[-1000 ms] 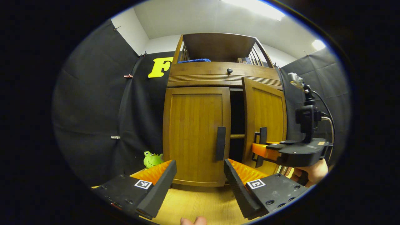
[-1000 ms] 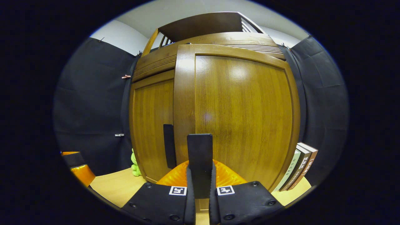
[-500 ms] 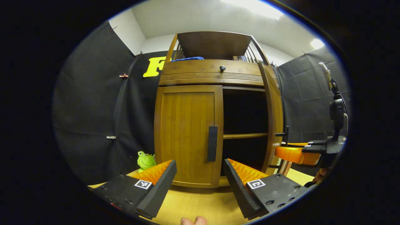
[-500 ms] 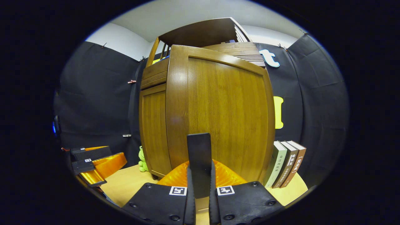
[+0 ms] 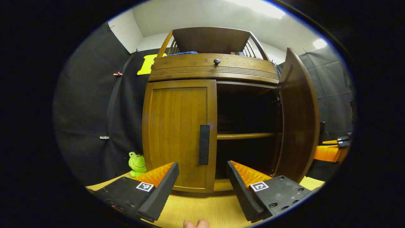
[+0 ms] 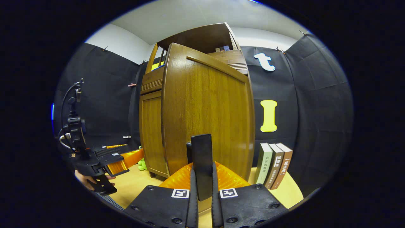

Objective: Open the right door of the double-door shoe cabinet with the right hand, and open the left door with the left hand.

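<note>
The wooden shoe cabinet's left door (image 5: 178, 133) is closed, its black vertical handle (image 5: 204, 144) close ahead of my left gripper (image 5: 202, 177), which is open and holds nothing. The right door (image 5: 299, 120) stands swung wide out, showing a dark inside with one shelf (image 5: 243, 136). In the right gripper view the right door (image 6: 215, 117) is right in front, and my right gripper (image 6: 202, 177) is shut on its black handle (image 6: 202, 161). The left gripper (image 6: 117, 160) shows at the left there, held by a hand. The right gripper (image 5: 329, 151) peeks out behind the open door's edge.
A green frog toy (image 5: 136, 162) sits on the wooden tabletop (image 5: 202, 210) left of the cabinet. Three books (image 6: 275, 164) stand upright to the cabinet's right. A drawer with a round knob (image 5: 216, 61) tops the doors. Black cloth walls close in all round.
The right door has swung from slightly ajar to wide open, pulled by the right gripper shut on its handle. The left gripper has stayed open and drawn nearer to the left door.
</note>
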{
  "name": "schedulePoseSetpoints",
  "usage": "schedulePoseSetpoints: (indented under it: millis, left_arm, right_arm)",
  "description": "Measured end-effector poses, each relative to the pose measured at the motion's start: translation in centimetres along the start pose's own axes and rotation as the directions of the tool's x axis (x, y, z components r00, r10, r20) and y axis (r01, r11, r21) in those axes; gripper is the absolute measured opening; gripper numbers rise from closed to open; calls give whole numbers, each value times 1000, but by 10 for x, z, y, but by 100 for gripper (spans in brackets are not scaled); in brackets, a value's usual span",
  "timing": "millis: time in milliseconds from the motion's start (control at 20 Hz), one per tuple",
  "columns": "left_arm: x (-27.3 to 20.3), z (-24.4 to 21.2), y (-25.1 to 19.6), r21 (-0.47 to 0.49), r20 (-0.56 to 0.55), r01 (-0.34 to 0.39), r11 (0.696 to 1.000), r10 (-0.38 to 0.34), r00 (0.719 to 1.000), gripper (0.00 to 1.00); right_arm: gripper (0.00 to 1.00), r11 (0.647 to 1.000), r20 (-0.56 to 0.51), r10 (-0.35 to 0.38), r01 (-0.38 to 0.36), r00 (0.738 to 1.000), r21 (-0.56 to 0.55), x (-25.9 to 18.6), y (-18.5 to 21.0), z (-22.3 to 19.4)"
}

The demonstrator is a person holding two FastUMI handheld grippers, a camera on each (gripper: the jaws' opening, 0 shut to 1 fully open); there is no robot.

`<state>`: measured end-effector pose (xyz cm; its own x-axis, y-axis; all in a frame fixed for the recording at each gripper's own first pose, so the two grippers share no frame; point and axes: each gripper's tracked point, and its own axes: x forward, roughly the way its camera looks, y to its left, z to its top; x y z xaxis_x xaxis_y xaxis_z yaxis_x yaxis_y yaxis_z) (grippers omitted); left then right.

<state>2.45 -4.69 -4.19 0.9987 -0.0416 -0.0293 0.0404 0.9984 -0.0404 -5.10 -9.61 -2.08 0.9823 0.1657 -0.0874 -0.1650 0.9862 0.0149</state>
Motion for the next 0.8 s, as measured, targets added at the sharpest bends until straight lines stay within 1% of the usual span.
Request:
schedulePoseSetpoints:
  millis: [50,100,150,200,250,300,350,400,450,500,550,600,650,700,750,800]
  left_arm:
    - [3,-1,-3,2,-1,2,1000,-2,1000,95]
    - [7,-3,-6,5,-4,6,1000,-6,1000,94]
    - [11,-4,-10,7,-8,12,1000,-11,1000,94]
    - [16,-5,-12,8,-13,13,1000,-13,1000,94]
    - [19,-6,-14,6,-17,14,1000,-14,1000,95]
    - [23,-7,-17,3,-20,19,1000,-19,1000,94]
    - [29,-7,-20,3,-22,23,1000,-23,999,94]
    - [33,-8,-22,5,-24,23,1000,-23,999,94]
    - [37,-9,-23,7,-25,21,1000,-21,999,94]
    - [43,-8,-25,11,-26,20,1000,-20,999,94]
    - [48,-8,-25,15,-27,17,1000,-16,999,94]
    - [53,-8,-24,20,-29,14,1000,-14,999,94]
    - [59,-6,-23,23,-28,10,1000,-10,1000,94]
    - [65,-4,-20,22,-29,3,1000,-3,1000,94]
    - [70,-4,-19,16,-29,0,1000,1,1000,94]
    - [76,-5,-16,8,-30,-1,1000,1,1000,93]
  right_arm:
    - [20,1000,1,-12,12,1000,-4,-5,-6,1]
    - [16,1000,4,-27,27,1000,-7,-12,-15,3]
    - [20,999,5,-43,43,999,-9,-15,-23,3]
    - [20,998,8,-61,62,998,-15,-20,-34,4]
    - [16,997,8,-76,76,997,-23,-22,-43,3]
    - [19,995,8,-95,95,995,-30,-25,-51,2]
    - [14,992,8,-119,119,993,-44,-27,-62,2]
    - [15,988,11,-145,145,989,-57,-31,-73,2]
    - [19,983,15,-171,172,985,-63,-37,-83,4]
    - [19,979,17,-194,195,981,-60,-44,-91,7]
    - [14,976,22,-209,210,978,-48,-42,-99,4]
    - [4,976,22,-213,214,977,-31,-47,-102,5]
    - [14,975,25,-223,223,975,-18,-49,-107,5]
    - [4,971,32,-239,240,970,-16,-52,-114,6]
    - [13,963,48,-266,267,963,-23,-56,-124,8]
    - [23,964,44,-263,265,964,-23,-58,-126,8]
